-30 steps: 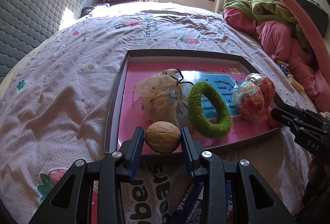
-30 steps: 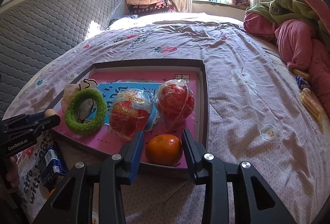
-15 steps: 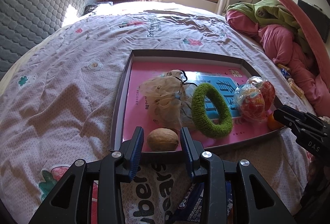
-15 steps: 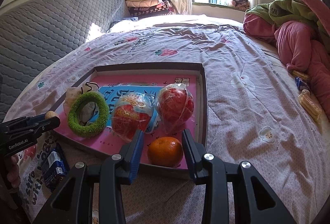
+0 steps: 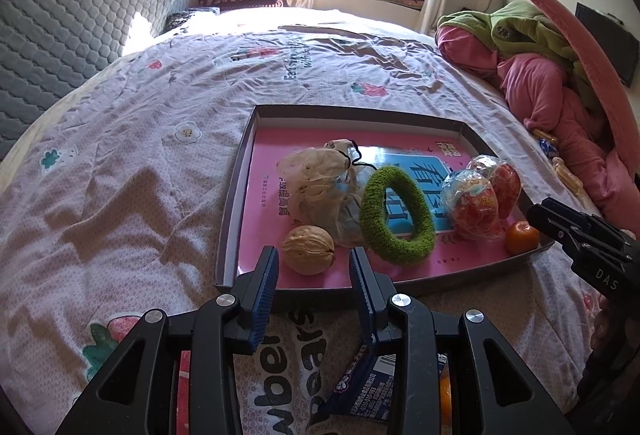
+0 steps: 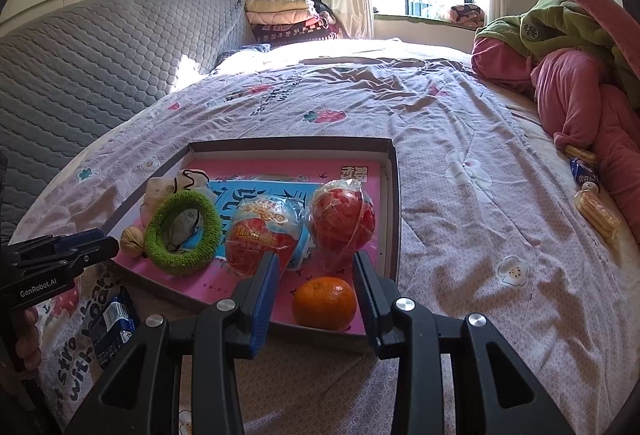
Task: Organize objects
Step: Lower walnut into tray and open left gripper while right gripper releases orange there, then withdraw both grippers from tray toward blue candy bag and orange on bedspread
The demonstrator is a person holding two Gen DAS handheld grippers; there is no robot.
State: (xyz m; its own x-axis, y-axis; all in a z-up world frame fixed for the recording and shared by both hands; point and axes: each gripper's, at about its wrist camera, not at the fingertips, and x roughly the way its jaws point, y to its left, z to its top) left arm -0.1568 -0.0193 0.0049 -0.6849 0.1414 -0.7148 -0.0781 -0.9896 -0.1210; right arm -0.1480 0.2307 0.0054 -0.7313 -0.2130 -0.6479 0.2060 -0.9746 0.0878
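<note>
- The left hand-held gripper (image 5: pixel 313 251) has drawn back toward the near rim of the tray (image 5: pixel 237 203). A second ago the walnut (image 5: pixel 308 250) sat deep between its fingers; now it lies by the fingertips.
- The walnut has stayed in the tray's near left corner, beside the green ring (image 5: pixel 396 217).
- The right hand-held gripper (image 6: pixel 316 255) has also eased back a little. The orange (image 6: pixel 324 303) looks slightly smaller between its fingers than before.
- In the left view the orange shows more fully than a second ago, when the right gripper's tip half hid it.
- Left gripper: jaws partly apart, with a gap on each side of the walnut. It holds nothing.
- Right gripper: jaws stand apart by about the same amount. The orange rests on the tray floor in the near right corner, clear of the left pad and very close to the right one. It is not gripped.
- The tray lies on the bed (image 5: pixel 120 175).
</note>
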